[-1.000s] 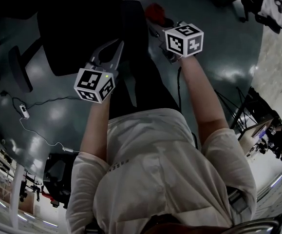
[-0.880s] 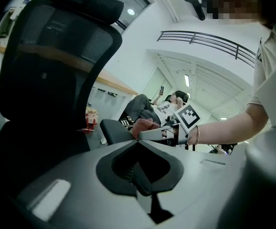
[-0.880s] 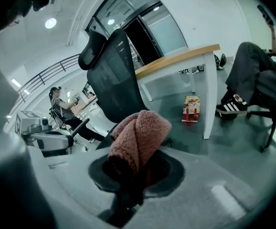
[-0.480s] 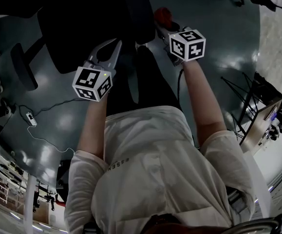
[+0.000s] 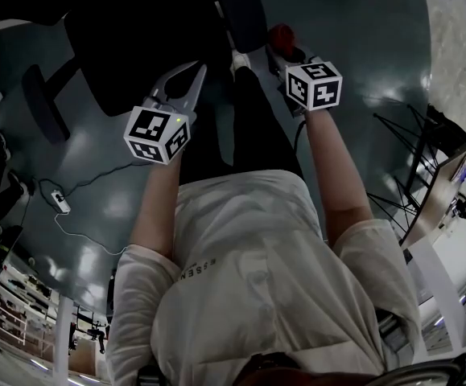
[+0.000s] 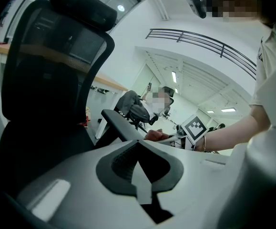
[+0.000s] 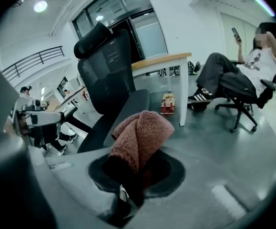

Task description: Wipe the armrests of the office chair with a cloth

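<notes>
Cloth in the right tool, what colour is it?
The cloth is reddish pink with a knitted-looking texture. It shows best in the right gripper view.

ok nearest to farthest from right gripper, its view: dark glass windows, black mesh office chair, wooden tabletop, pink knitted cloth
1. pink knitted cloth, in jaws
2. black mesh office chair, left
3. wooden tabletop, behind chair
4. dark glass windows, rearmost

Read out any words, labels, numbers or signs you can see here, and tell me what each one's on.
"ESSEN", or something near it: small dark print on the person's white shirt, not sharp enough to be sure.
Left cube and right cube: black-and-white square markers only, no letters.
Box on the floor: print too small to read.
Nothing else is legible.
</notes>
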